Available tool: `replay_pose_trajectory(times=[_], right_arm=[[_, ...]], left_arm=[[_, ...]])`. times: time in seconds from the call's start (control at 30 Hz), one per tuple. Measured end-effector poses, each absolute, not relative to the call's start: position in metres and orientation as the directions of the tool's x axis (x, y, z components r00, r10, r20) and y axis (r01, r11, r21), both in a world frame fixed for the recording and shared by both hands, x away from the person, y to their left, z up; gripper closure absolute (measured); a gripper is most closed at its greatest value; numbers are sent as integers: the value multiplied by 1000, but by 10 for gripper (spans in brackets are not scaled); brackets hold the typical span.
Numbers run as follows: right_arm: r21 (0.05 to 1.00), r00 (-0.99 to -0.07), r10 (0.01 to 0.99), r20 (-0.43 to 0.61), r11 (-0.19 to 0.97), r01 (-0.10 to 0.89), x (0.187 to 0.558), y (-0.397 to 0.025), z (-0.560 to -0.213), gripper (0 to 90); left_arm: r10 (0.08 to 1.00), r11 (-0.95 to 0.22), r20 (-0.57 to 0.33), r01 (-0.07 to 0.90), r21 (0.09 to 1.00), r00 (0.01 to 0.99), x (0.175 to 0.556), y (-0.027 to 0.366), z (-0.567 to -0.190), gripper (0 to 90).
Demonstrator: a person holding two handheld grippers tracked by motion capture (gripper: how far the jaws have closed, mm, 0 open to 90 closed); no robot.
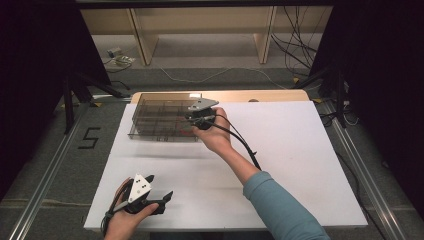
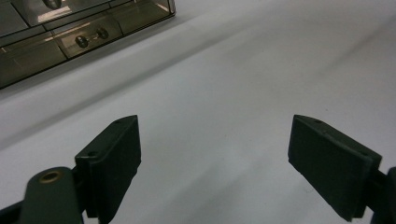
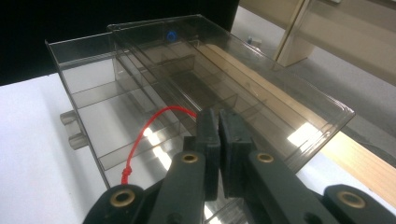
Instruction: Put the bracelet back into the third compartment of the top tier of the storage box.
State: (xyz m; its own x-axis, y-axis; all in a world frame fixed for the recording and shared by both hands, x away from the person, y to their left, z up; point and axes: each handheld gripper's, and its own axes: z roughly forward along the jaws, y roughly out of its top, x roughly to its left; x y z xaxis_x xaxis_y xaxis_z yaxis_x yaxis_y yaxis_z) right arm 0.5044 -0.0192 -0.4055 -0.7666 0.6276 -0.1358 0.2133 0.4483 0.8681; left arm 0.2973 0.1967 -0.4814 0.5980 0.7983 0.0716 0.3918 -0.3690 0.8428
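- Up at the far side of the white tabletop sits a clear smoky plastic box with dividers inside, its long side facing the person.
- The right tool is at the box's right end, over its open compartments, with the person's hand wrapped around it and a black cable trailing back along the forearm.
- In the right gripper view, the right tool has its jaws pressed together, pinching the end of a thin red string.
- The string arcs from the jaws down into a compartment of the box, and its knotted end lies near the front wall.
- A small blue bit shows at the far end of the box; what it is cannot be made out.
- The left tool is near the tabletop's front left corner, well apart from the box.
- In the left gripper view, the left tool has its jaws spread wide with nothing between them, just bare tabletop beneath, and the box at the upper left.
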Motion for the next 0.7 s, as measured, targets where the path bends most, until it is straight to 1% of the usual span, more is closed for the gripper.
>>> replay_pose_trajectory(times=[0.5,0.7], right_arm=[[853,-767,620,-165,480,204,507,-18,-412,858],[848,-774,614,-155,485,215,506,-18,-413,814]], left_arm=[[799,-368,72,391,844,597,297,197,-481,168],[799,-368,72,391,843,597,297,197,-481,169]])
